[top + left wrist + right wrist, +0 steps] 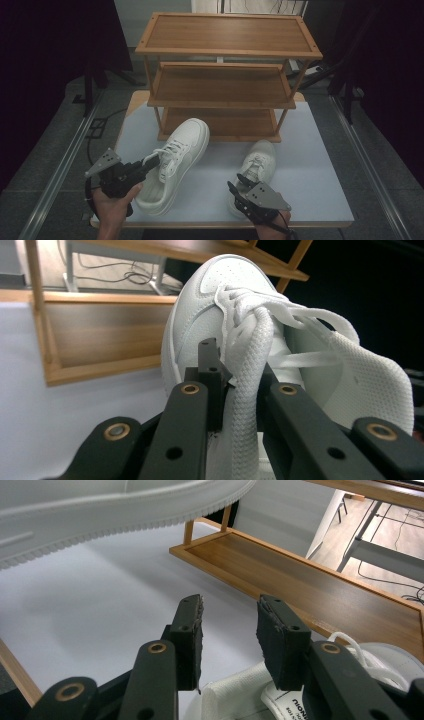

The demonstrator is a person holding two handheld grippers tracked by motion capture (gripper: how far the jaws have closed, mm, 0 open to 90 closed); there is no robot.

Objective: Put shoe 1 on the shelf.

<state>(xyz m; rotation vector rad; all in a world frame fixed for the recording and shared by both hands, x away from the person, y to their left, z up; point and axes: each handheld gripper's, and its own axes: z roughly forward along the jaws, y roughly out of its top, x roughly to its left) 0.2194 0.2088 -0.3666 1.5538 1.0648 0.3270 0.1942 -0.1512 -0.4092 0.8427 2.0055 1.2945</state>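
Observation:
Two white sneakers are on a pale table in front of a wooden shoe rack (227, 35). My left gripper (152, 162) is shut on the tongue (247, 375) of the left sneaker (177, 155), which hangs tilted with its toe towards the rack's bottom shelf. In the left gripper view the woven tongue is pinched between the jaws of the left gripper (237, 365), and the left sneaker's toe (220, 285) points at the rack. The right sneaker (260, 160) rests on the table. My right gripper (234, 181) hovers open over its heel, with nothing between its jaws (229, 610).
The rack has three shelves; its bottom shelf (300, 580) lies just beyond the shoes. The left sneaker's sole (125, 505) hangs above the table (310, 165). Dark curtains and floor rails flank the table.

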